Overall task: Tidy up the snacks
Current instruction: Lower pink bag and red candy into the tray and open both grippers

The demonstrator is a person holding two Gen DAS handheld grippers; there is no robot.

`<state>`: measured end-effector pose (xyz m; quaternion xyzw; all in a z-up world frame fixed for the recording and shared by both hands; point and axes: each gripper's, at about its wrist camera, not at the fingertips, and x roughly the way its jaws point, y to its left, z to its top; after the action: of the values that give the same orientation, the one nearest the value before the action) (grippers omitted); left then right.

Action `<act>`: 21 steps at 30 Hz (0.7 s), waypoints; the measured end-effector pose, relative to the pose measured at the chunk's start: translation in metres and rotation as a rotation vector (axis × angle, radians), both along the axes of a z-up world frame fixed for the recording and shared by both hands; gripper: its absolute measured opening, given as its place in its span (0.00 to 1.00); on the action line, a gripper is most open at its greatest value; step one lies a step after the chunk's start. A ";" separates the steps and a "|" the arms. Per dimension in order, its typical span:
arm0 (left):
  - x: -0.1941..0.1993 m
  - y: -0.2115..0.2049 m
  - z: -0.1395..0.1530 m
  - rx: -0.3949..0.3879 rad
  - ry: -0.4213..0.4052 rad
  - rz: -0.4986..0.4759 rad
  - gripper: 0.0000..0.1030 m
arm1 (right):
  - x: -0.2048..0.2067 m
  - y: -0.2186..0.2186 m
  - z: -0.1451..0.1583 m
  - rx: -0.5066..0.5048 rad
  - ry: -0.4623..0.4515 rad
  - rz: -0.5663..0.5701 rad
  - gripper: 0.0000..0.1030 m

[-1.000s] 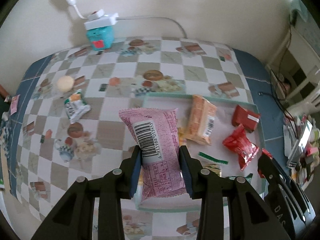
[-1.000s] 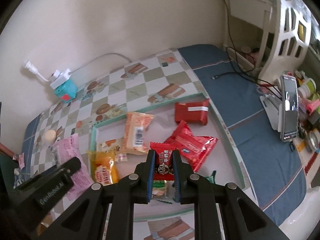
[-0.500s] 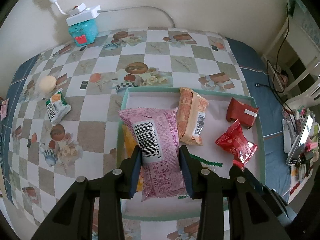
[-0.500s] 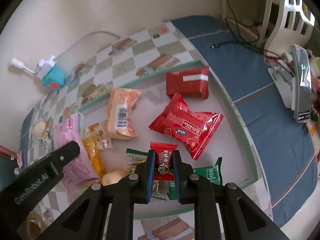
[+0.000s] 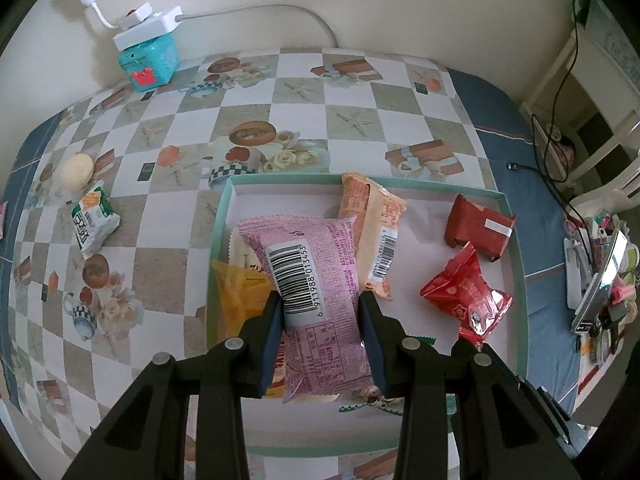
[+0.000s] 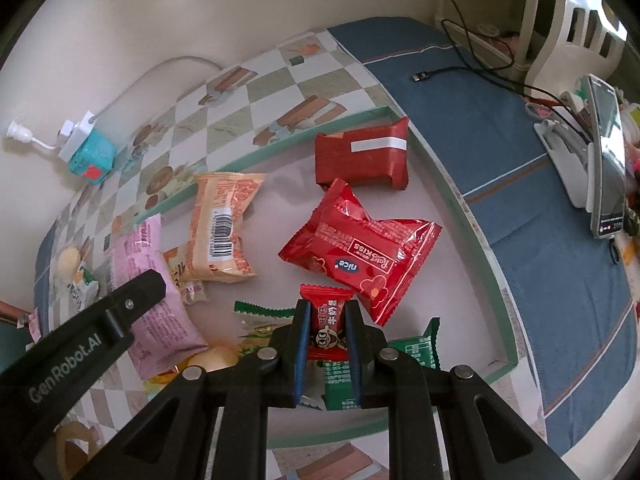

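My left gripper [image 5: 322, 312] is shut on a pink snack packet [image 5: 312, 280] with a barcode label, held over the left part of a shallow green-rimmed tray [image 5: 218, 240]. My right gripper [image 6: 327, 316] is shut on a small red candy packet [image 6: 328, 320], low over the tray's near side [image 6: 468, 216]. Inside the tray lie an orange packet [image 5: 380, 236], a red crinkly bag [image 6: 360, 240], a dark red box [image 6: 362, 156], a yellow packet [image 5: 240, 292] and green wrappers [image 6: 416, 352]. The pink packet [image 6: 152, 288] and the left gripper's arm show in the right wrist view.
On the checked tablecloth left of the tray lie a green-and-white packet [image 5: 94, 216] and a round pale bun [image 5: 76, 170]. A teal box with a white power strip [image 5: 148, 54] stands by the wall. A phone on a stand [image 6: 606, 160] and cables sit on the blue cloth to the right.
Both grippers have come down closer to the tray, each still holding its packet. The pink packet now hangs over the tray's left part instead of beside its rim.
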<state>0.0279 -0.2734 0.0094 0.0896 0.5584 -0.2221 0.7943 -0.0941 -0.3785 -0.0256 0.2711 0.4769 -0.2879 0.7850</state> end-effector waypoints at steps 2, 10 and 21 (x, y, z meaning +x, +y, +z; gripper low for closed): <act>0.000 -0.001 -0.001 0.001 0.003 0.000 0.38 | 0.000 0.000 0.001 -0.003 -0.001 0.000 0.18; 0.001 -0.001 -0.002 0.001 0.009 -0.003 0.57 | -0.001 -0.002 0.001 0.003 0.005 -0.013 0.20; 0.005 0.007 0.001 0.001 0.002 0.022 0.57 | 0.000 -0.003 0.000 0.007 0.016 -0.025 0.23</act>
<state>0.0331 -0.2668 0.0101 0.0838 0.5604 -0.2133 0.7959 -0.0943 -0.3818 -0.0260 0.2774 0.4805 -0.2982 0.7767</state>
